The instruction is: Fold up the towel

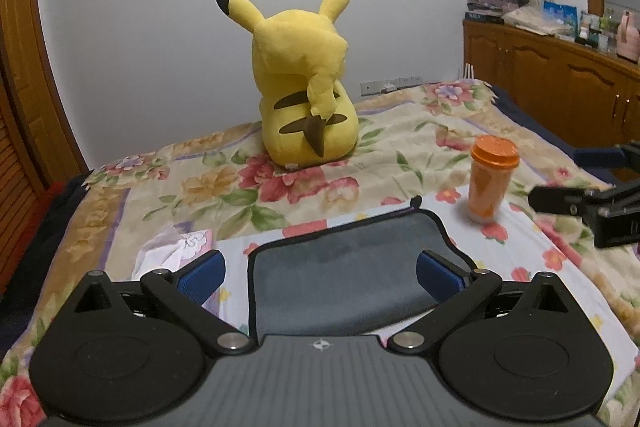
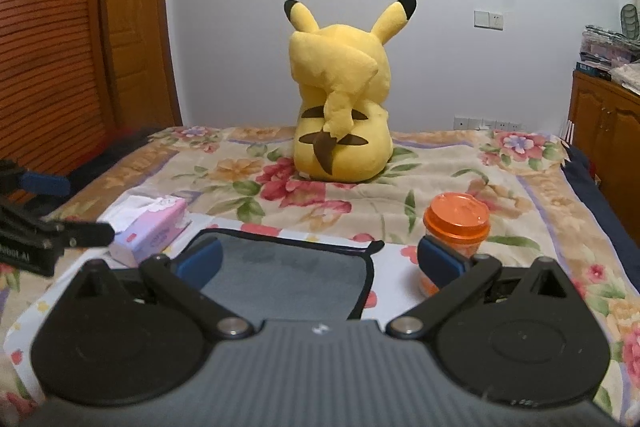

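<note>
A grey towel with black edging (image 1: 340,275) lies flat on the floral bedspread, just ahead of both grippers; it also shows in the right wrist view (image 2: 288,271). My left gripper (image 1: 320,273) is open, its blue pads spread above the towel's left and right parts, holding nothing. My right gripper (image 2: 320,263) is open and empty over the towel's right edge. The right gripper shows at the right edge of the left wrist view (image 1: 576,183), open. The left gripper shows at the left edge of the right wrist view (image 2: 68,207).
A yellow plush toy (image 1: 306,87) sits at the far side of the bed. An orange lidded cup (image 1: 490,183) stands right of the towel, a tissue pack (image 2: 152,227) left of it. Wooden cabinets (image 1: 560,79) line the right wall, a wooden door (image 2: 80,27) the left.
</note>
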Demonstrator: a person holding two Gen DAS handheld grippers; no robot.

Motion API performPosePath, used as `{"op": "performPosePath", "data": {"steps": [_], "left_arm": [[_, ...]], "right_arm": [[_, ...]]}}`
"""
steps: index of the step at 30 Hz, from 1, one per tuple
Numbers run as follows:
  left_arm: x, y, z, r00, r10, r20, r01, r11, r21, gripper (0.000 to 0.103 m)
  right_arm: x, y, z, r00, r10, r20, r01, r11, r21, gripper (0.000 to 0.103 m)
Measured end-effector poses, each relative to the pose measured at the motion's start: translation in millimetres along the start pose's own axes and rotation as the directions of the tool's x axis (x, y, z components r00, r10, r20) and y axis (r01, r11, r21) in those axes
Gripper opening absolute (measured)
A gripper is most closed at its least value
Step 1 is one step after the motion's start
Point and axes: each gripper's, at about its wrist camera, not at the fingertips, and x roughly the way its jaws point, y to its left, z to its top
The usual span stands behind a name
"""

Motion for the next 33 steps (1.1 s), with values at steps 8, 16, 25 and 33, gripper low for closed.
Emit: {"op": "performPosePath", "data": {"steps": [8,16,25,33], "left_arm": [[-23.7,-4.3,-15.4,1.0,0.02,-0.015,-0.02,1.0,-0.009,0.103],[-46.8,-8.3,-40.4,0.999,0.03,-0.032,-0.031,1.0,-0.004,0.103],[-69.6,-14.2,-60.6,0.997,0.066,-0.033,-0.067,0.997,-0.035,0.103],[-84.2,-17.9,-82.4,0.998,0.055,-0.035,-0.057,0.995,-0.085,0.103]], "right_arm": [[-26.3,8.0,3.8,1.0,-0.001,0.024,0.001,1.0,-0.001,0.103],[-49.7,13.5,-3.6,1.0,-0.008,0.024,0.008,1.0,0.007,0.103],[-67.4,23.7,-17.7,1.0,-0.005,0.009,0.005,1.0,0.024,0.103],[-83.5,33.0,-38.7,1.0,0.0,-0.012,0.001,0.999,0.038,0.103]]}}
